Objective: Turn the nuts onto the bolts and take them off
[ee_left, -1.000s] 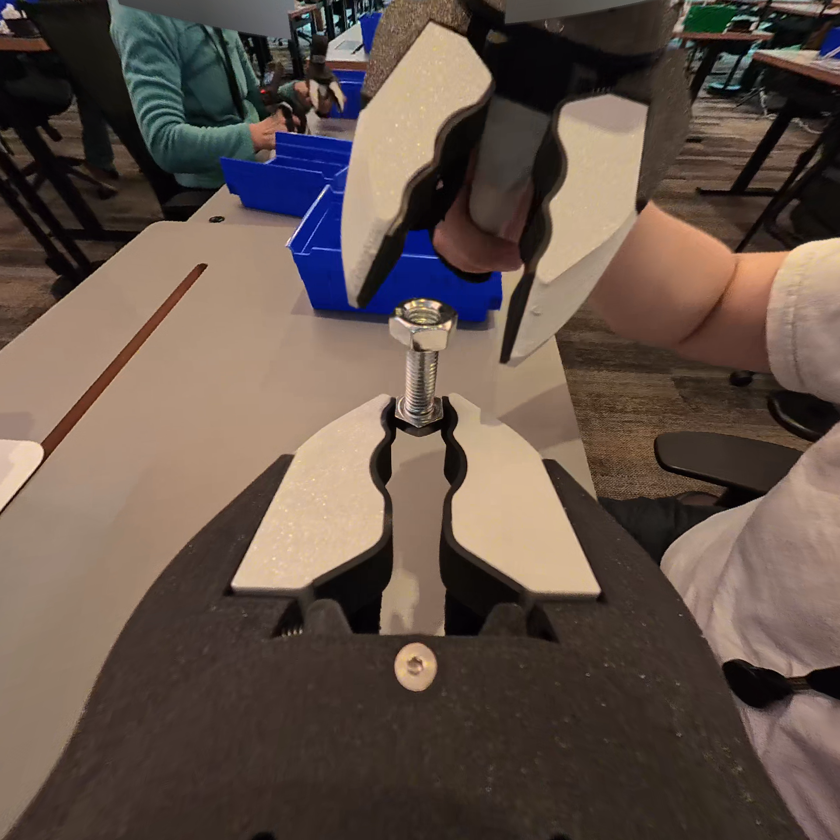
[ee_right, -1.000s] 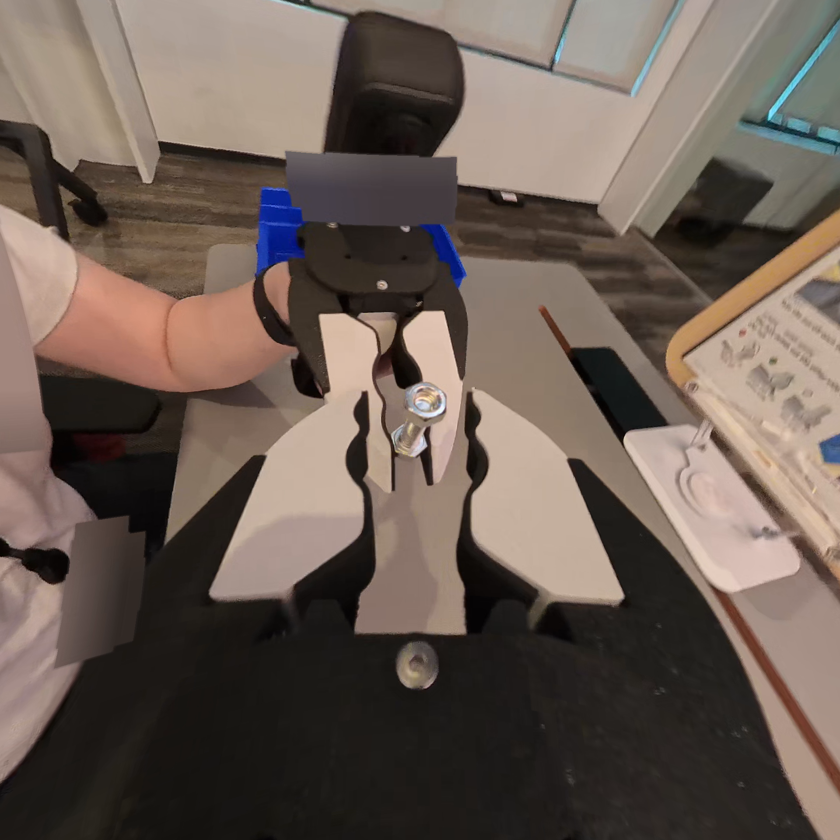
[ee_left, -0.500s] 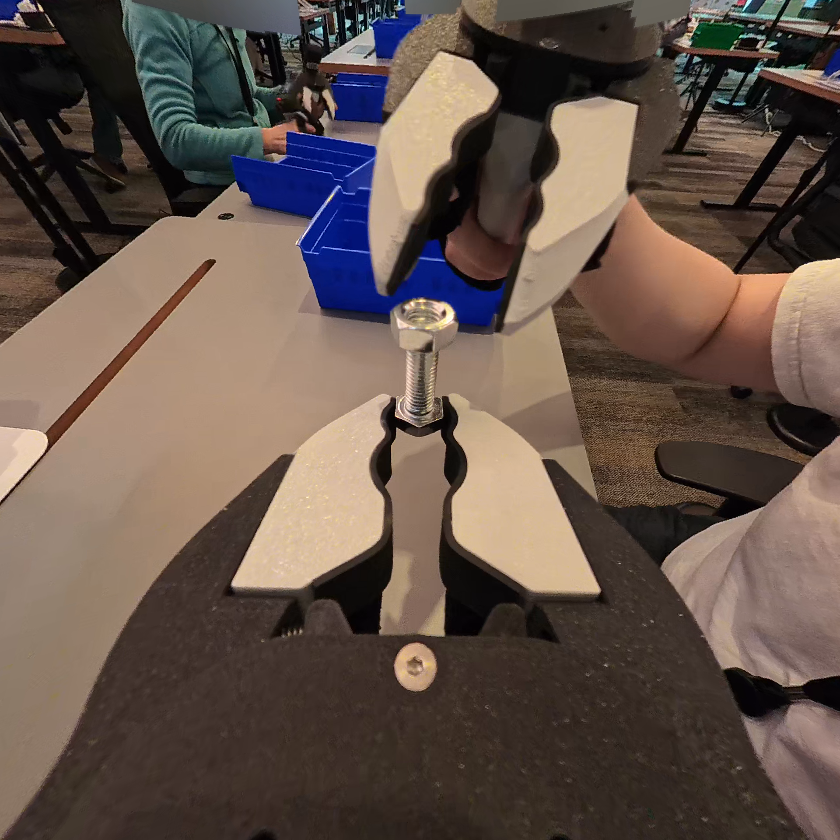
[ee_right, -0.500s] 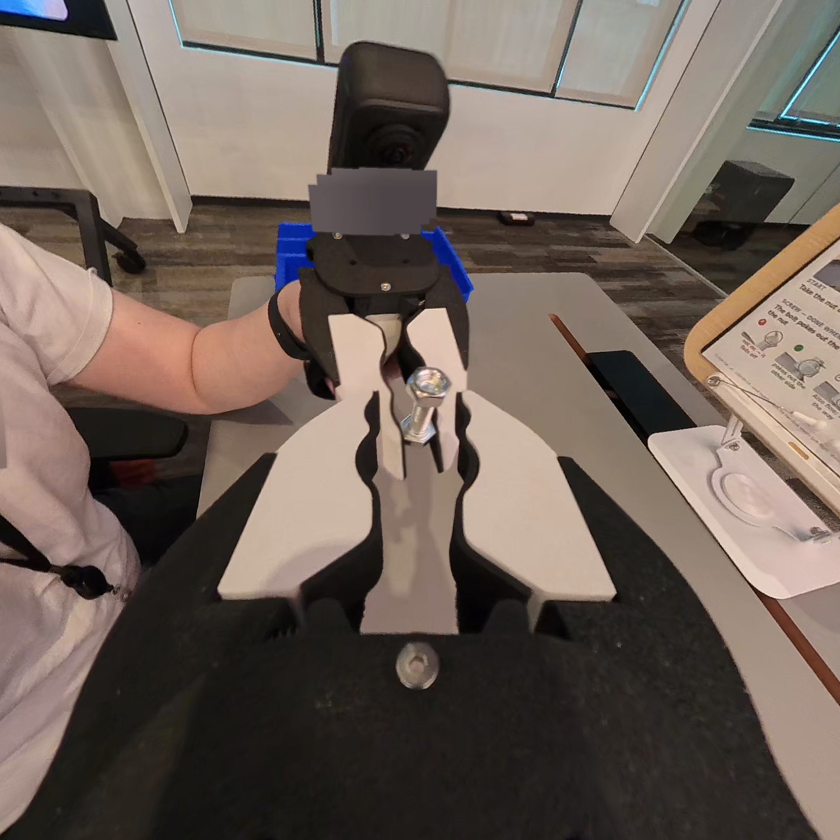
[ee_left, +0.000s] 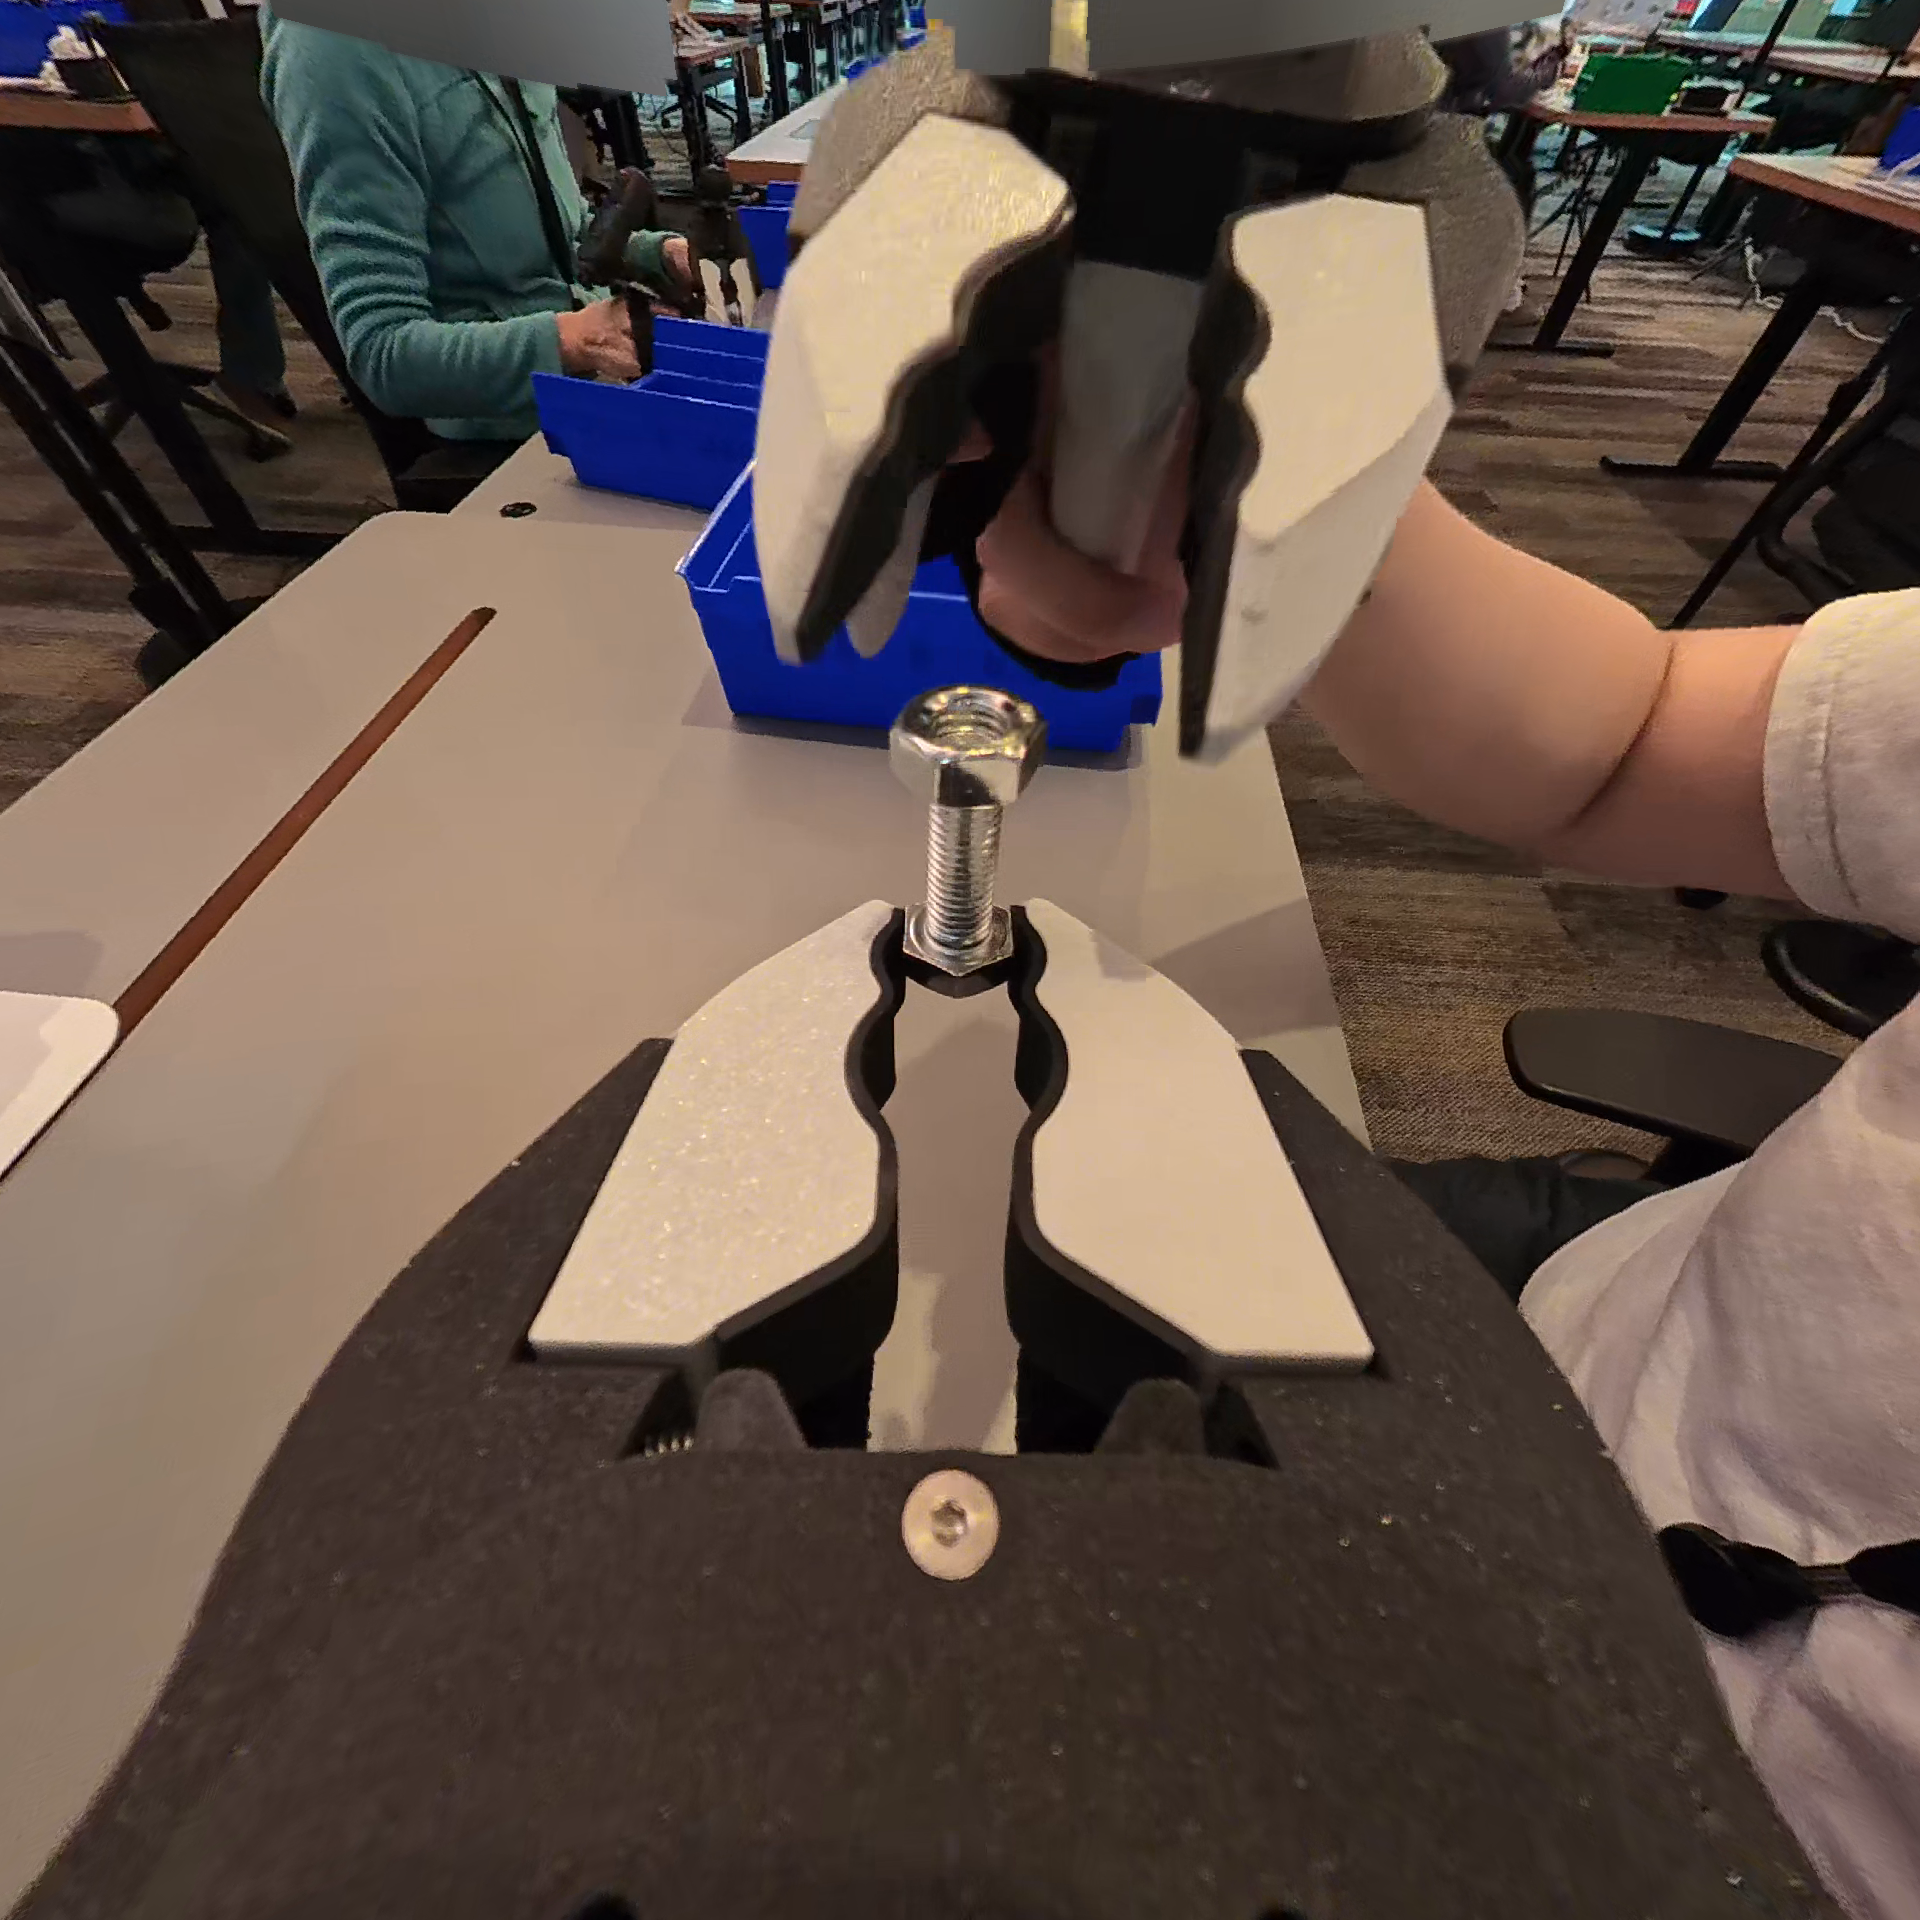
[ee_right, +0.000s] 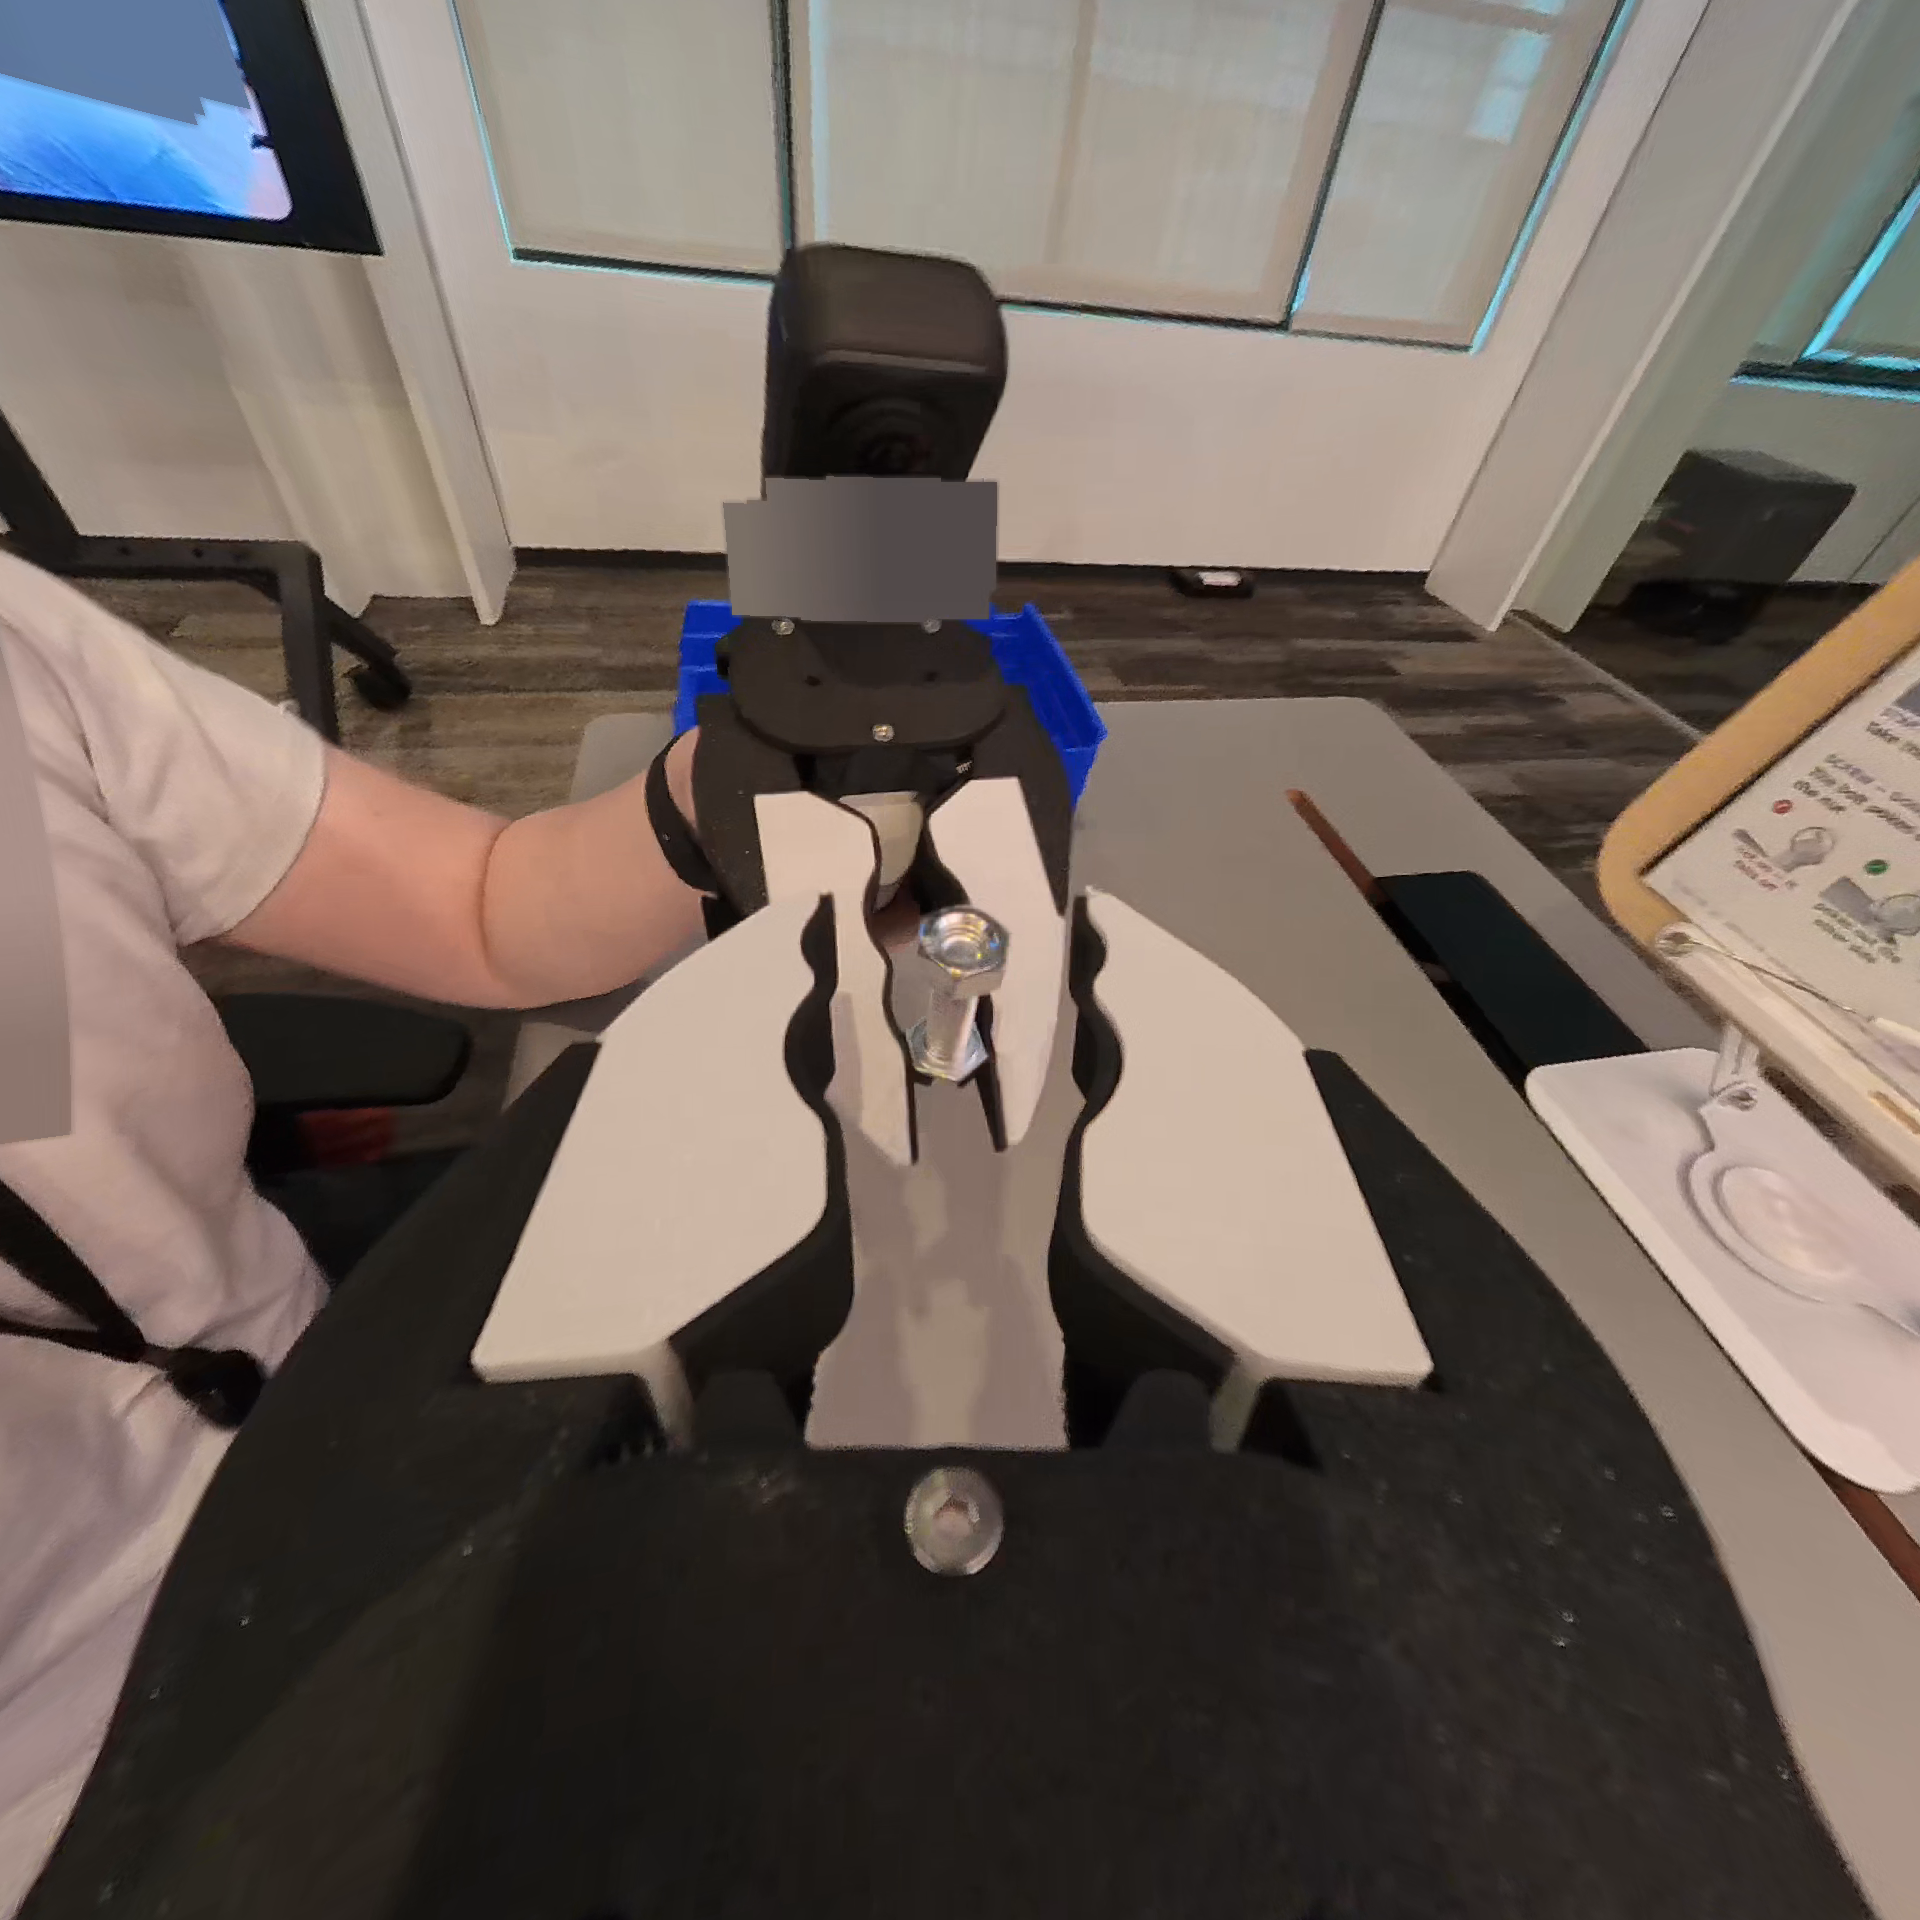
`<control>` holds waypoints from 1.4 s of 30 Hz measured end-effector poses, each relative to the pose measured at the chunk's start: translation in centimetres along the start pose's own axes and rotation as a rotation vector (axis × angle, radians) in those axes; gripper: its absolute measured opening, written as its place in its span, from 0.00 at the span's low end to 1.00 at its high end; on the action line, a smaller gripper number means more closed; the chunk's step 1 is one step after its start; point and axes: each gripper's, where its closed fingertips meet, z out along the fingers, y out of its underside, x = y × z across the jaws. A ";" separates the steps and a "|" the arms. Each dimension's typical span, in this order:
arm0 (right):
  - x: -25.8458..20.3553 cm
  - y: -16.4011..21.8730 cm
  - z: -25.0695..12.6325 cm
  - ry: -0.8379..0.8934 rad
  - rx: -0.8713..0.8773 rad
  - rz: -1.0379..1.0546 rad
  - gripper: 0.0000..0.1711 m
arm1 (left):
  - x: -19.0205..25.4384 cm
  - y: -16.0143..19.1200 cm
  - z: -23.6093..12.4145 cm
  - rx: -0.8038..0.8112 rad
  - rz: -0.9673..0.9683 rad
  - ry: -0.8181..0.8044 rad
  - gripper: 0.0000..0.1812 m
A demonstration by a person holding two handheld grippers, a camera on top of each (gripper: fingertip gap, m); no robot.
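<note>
Bolt (ee_left: 961,862) stands upright over grey table (ee_left: 416,894), head end pinched tight in my left gripper (ee_left: 958,951). Nut (ee_left: 966,736) sits at top of bolt, in front of blue bin (ee_left: 727,665). My right gripper (ee_left: 997,665) hangs just above nut, fingers spread wide, holding nothing. I think next: come straight down over nut, squeeze flat sides, turn slow, keep bolt from tipping.

Right tool (ee_left: 997,634) rose slightly, spread wider.
</note>
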 end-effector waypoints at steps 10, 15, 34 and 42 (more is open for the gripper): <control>-0.3 0.2 -0.5 0.000 0.010 0.019 0.23 | -0.6 -0.4 -0.6 0.025 -0.007 -0.020 0.10; -0.7 0.4 0.6 -0.054 -0.014 0.044 0.26 | -0.7 0.1 -0.2 -0.003 0.016 -0.041 0.10; -0.7 -0.1 -0.8 -0.010 0.037 0.061 0.18 | -1.1 -0.1 -0.6 0.011 -0.012 -0.037 0.10; -0.8 0.9 0.8 -0.009 -0.038 0.023 0.29 | -1.0 -0.1 -0.5 0.004 0.000 -0.050 0.10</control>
